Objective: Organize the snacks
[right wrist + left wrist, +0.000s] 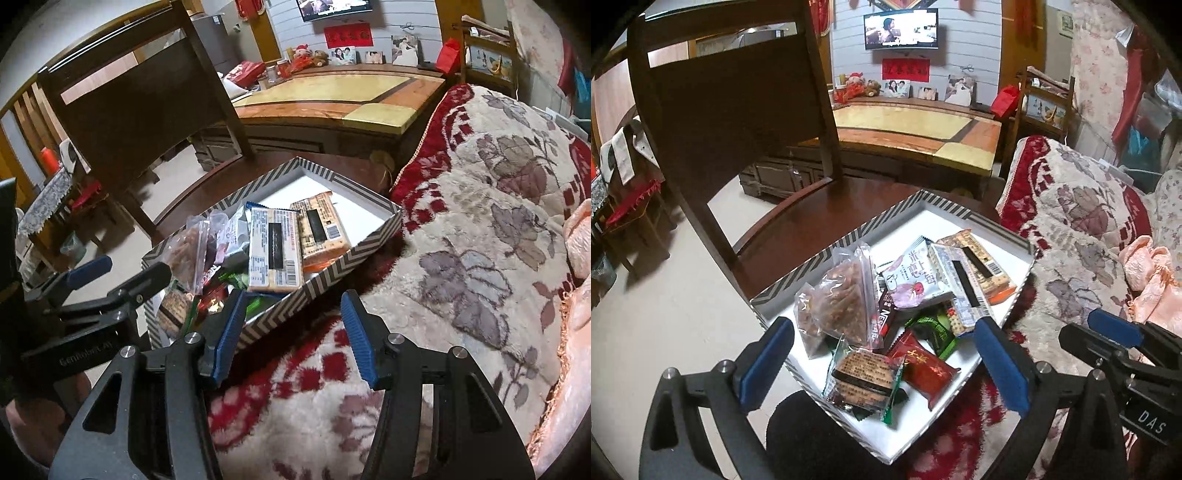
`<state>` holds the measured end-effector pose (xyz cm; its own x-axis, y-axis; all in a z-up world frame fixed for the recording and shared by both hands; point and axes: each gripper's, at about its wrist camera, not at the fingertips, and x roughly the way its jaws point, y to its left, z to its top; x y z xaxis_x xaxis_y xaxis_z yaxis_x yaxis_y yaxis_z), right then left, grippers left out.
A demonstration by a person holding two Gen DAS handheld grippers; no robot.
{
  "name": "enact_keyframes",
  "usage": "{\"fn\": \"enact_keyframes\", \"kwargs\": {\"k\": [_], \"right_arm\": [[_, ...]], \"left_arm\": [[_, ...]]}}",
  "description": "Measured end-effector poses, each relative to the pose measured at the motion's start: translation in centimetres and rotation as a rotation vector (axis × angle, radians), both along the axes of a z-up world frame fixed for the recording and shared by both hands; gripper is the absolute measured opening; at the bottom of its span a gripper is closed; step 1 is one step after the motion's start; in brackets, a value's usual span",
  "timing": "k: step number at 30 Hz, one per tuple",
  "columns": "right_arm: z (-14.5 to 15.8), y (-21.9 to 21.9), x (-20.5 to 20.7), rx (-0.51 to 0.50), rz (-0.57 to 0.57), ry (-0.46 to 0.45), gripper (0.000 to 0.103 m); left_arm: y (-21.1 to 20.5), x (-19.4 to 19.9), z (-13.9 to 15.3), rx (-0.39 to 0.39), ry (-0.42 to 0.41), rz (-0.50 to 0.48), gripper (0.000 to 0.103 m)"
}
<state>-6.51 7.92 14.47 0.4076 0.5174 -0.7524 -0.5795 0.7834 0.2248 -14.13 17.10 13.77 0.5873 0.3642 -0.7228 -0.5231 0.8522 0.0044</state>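
A striped box (812, 264) with a white inside rests on a dark wooden chair seat and holds several snack packets. Among them are a clear bag of nuts (842, 299), a red packet (923, 369), a brown biscuit packet (864, 380), and two long cracker packs (964, 288). My left gripper (882, 365) is open and empty above the box's near corner. My right gripper (291, 332) is open and empty over the box's near wall (314, 284) and the blanket; it also shows in the left wrist view (1115, 332). The cracker packs (273, 254) lie at the box's right side.
The chair's tall back (738, 96) rises behind the box on the left. A flowered red and cream blanket (461, 229) covers the sofa right of the box. A low wooden table (916, 129) stands beyond. Pink cloth (1152, 273) lies at far right.
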Motion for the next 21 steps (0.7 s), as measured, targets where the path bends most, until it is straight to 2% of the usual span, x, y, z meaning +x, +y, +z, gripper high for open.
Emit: {"fn": "enact_keyframes", "kwargs": {"k": [12,21], "right_arm": [[1.5,-0.9,-1.6,0.021,0.009,-0.027,0.053],[1.4,-0.8,-1.9,0.018,0.013,-0.027,0.053]], "left_arm": [[-1.7,-0.7,1.8,0.047,-0.028,-0.018,0.099],[-2.0,-0.7,1.9,0.039,-0.024,-0.035,0.099]]}}
